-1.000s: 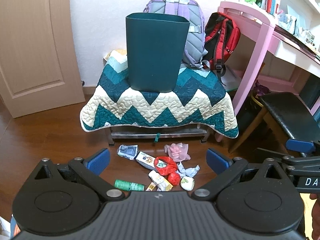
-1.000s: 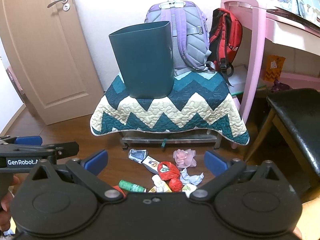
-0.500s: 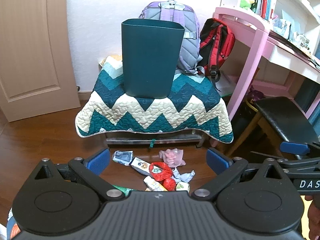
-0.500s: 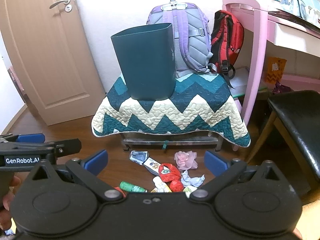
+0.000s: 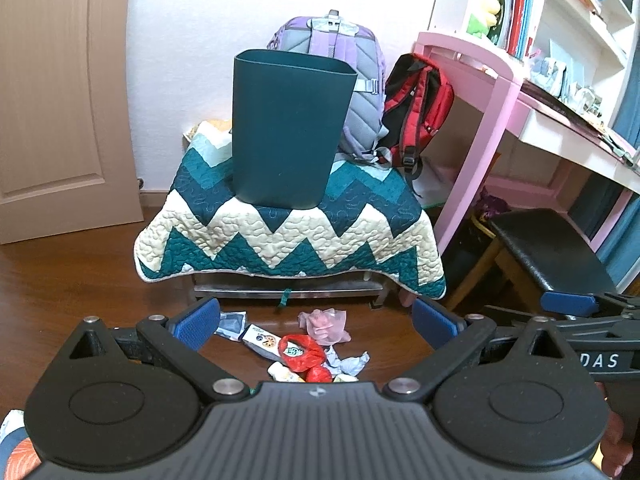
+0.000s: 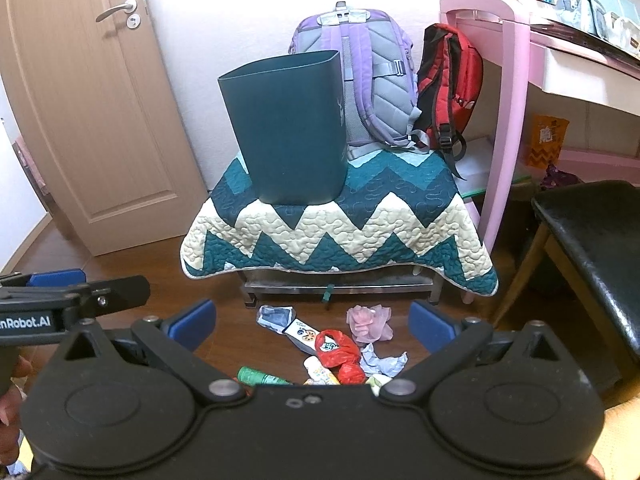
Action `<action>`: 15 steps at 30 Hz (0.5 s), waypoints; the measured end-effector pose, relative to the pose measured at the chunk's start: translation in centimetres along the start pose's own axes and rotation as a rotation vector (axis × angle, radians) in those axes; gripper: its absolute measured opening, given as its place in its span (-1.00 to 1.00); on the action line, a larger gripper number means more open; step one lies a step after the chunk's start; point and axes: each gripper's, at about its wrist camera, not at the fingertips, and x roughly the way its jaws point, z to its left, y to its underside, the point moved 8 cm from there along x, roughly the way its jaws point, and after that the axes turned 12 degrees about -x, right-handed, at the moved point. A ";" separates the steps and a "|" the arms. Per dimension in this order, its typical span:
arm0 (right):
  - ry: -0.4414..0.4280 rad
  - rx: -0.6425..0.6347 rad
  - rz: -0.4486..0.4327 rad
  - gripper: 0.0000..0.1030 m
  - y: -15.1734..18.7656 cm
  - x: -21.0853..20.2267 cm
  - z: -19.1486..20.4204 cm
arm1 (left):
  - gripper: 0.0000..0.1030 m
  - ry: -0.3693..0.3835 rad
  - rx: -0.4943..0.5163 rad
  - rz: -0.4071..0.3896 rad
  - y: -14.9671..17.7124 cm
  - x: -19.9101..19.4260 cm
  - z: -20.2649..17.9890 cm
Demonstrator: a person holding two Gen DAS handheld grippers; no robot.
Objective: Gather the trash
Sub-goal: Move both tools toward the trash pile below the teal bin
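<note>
Sensibly, lower one wide-open, empty hand-held gripper onto the red wrapper among the floor litter, then lift it to the teal bin on the counter.

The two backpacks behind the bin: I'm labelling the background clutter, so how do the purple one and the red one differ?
The purple backpack is lilac with grey quilted padding; the red backpack is red and black. The purple backpack looks taller and wider than the red backpack. The dark green bin hides part of the purple backpack, while the red backpack stands clear of it to the right. Both stand upright at the back of the zigzag quilt, by the wall.
</note>
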 end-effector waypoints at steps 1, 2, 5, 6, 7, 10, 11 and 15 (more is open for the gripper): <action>0.001 -0.001 -0.001 0.99 0.0 0.0 0.0 | 1.00 0.000 0.005 -0.005 0.0 -0.1 0.0; 0.001 -0.002 -0.003 0.99 0.0 -0.1 0.0 | 1.00 0.002 0.008 -0.009 -0.1 -0.2 -0.1; 0.003 -0.004 -0.005 0.99 -0.1 -0.1 0.0 | 1.00 0.012 0.011 -0.016 -0.1 -0.5 -0.3; 0.003 -0.004 -0.006 0.99 -0.1 -0.2 0.0 | 1.00 0.013 0.011 -0.017 0.0 -0.5 -0.3; 0.004 -0.003 -0.007 0.99 -0.1 -0.2 0.0 | 1.00 0.014 0.012 -0.018 0.0 -0.5 -0.3; 0.006 -0.005 -0.010 0.99 -0.1 -0.3 0.1 | 1.00 0.014 0.010 -0.020 0.0 -0.6 -0.3; 0.005 -0.005 -0.012 0.99 -0.1 -0.3 0.2 | 1.00 0.015 0.009 -0.020 0.0 -0.6 -0.3; -0.003 -0.004 -0.014 0.99 -0.2 -0.3 0.2 | 1.00 0.014 0.001 -0.018 -0.1 -0.5 0.0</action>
